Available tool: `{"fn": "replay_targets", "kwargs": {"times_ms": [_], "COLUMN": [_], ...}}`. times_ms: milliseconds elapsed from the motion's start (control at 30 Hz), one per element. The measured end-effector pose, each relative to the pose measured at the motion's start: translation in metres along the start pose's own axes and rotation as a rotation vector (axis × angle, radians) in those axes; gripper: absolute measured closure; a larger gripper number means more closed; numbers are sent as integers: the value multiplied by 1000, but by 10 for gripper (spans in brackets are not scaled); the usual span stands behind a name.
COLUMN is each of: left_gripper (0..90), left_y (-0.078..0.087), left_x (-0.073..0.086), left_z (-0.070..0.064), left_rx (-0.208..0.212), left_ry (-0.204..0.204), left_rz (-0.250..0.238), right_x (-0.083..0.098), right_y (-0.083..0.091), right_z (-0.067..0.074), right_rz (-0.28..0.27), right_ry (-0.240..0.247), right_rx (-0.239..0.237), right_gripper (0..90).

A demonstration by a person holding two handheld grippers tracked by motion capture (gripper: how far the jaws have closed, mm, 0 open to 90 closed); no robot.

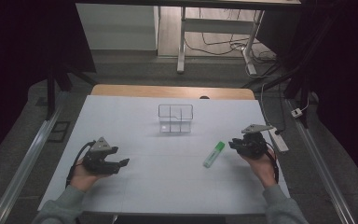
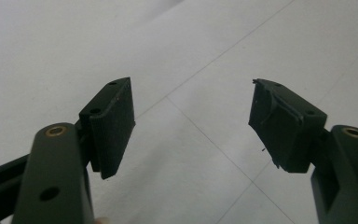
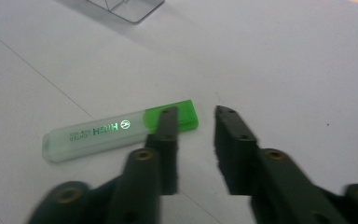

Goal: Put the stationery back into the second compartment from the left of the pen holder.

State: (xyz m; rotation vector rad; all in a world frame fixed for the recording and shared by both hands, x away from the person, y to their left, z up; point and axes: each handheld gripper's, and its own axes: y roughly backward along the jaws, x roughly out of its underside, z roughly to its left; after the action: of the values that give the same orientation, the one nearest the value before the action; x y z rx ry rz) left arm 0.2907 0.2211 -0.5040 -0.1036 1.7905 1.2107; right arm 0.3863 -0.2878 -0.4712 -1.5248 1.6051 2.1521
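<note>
On the white table (image 1: 135, 196) the highlighter (image 1: 213, 154) lies loose just beside the right gripper (image 3: 192, 122), whose empty jaws stand narrowly apart. Left gripper (image 2: 191, 126) waits wide apart. Judging by this, the reach is underway; next the jaws must straddle the highlighter.

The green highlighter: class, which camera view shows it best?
The right gripper view: the highlighter lies close, with its printed lettering and green cap visible. The high view shows the highlighter small on the white table, its lettering too small to read.

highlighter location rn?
High view: the green highlighter lies flat on the white table, right of centre, just left of the right gripper and nearer the person than the clear organiser.
</note>
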Motion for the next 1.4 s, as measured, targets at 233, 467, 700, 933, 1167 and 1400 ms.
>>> {"fn": "replay_targets", "kwargs": {"times_ms": [233,467,700,933,1167,1400], "left_gripper": [304,302,297,296,295,294], "left_y": [0,-1,-3,-3,-4,-4], "left_x": [0,0,0,-1,-1,-1], "left_z": [-1,1,0,0,0,-1], "left_rx": [1,15,14,27,29,29], "left_ry": [-1,8,11,13,12,6], "left_rz": [-1,-2,6,1,8,10], "right_x": [-6,-6,-8,-12,-10,-10], "right_y": [-11,-22,-37,-53,-60,-63], "right_z": [-6,-18,-24,-24,-24,-21], "right_rz": [39,61,80,95,119,126], "right_ry": [1,-14,-23,-25,-16,-4], "right_rx": [-16,-2,-12,-30,-42,-60], "right_gripper": [894,894,894,894,894,894]}}
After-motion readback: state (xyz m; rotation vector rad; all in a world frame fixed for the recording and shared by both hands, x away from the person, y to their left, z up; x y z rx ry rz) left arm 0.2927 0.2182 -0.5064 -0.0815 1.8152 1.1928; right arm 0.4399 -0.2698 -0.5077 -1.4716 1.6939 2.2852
